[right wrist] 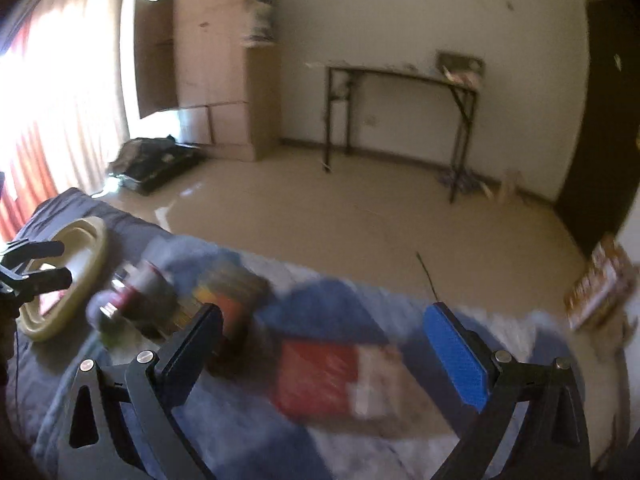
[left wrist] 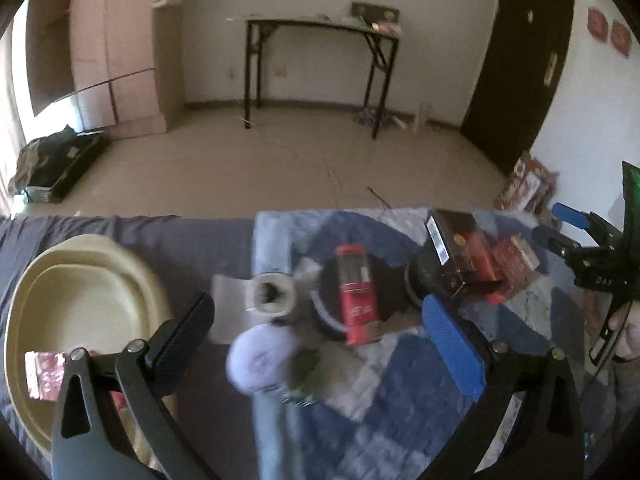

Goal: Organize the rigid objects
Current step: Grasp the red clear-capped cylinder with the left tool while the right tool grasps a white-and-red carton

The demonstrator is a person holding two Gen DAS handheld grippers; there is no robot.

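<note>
A cream oval basin (left wrist: 84,280) sits at the left on the bed and holds a red-and-white packet (left wrist: 42,372). A red box (left wrist: 358,300) lies on a dark round object (left wrist: 332,280) on the blue patchwork quilt (left wrist: 400,392). A tape roll (left wrist: 272,292), a lilac round object (left wrist: 262,360), a dark box (left wrist: 452,248) and red boxes (left wrist: 508,268) lie around it. My left gripper (left wrist: 320,336) is open above the pile. My right gripper (right wrist: 324,344) is open over a blurred red box (right wrist: 320,376); it also shows in the left wrist view (left wrist: 560,228).
The bed's far edge drops to a beige floor (left wrist: 260,168). A black folding table (left wrist: 320,60) stands at the far wall. A wardrobe (left wrist: 120,60), a dark door (left wrist: 520,60) and a printed carton (right wrist: 596,288) on the floor are around.
</note>
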